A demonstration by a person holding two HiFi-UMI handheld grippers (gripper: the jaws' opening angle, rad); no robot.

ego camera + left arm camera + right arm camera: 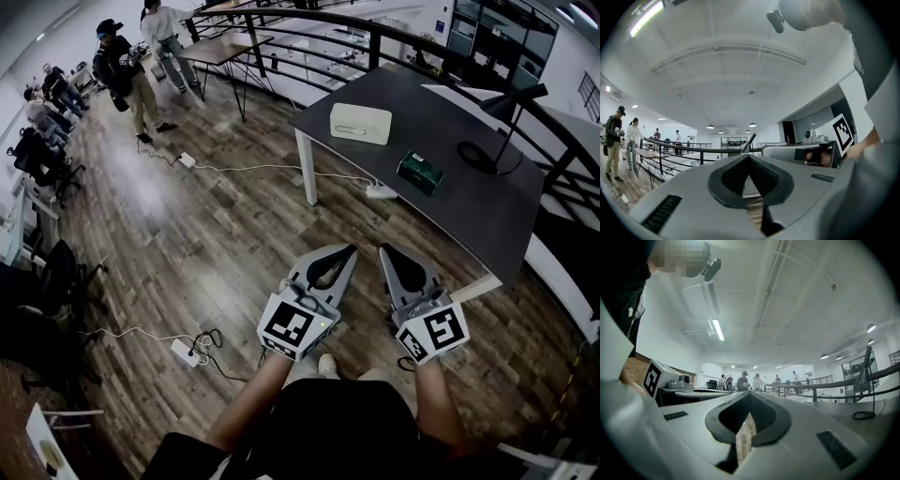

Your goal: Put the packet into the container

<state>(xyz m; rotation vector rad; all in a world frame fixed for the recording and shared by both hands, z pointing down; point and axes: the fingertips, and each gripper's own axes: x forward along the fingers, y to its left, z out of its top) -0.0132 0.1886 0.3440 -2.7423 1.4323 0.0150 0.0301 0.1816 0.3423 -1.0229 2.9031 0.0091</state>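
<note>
On the dark table (487, 211) at the upper right of the head view lies a green packet (420, 172). A white box-shaped container (361, 123) stands further back on the same table, to the packet's left. My left gripper (352, 247) (748, 156) and right gripper (383, 248) (750, 393) are held side by side over the wood floor, short of the table's near edge. Both point level toward the table. Both are shut and hold nothing. The packet and the container do not show in either gripper view.
A black desk lamp (497, 131) stands on the table to the right of the packet. A white power strip (382, 191) lies by the table leg, another (185, 353) with cables on the floor at lower left. Several people (122, 75) stand far left. A dark railing (394, 33) runs behind the table.
</note>
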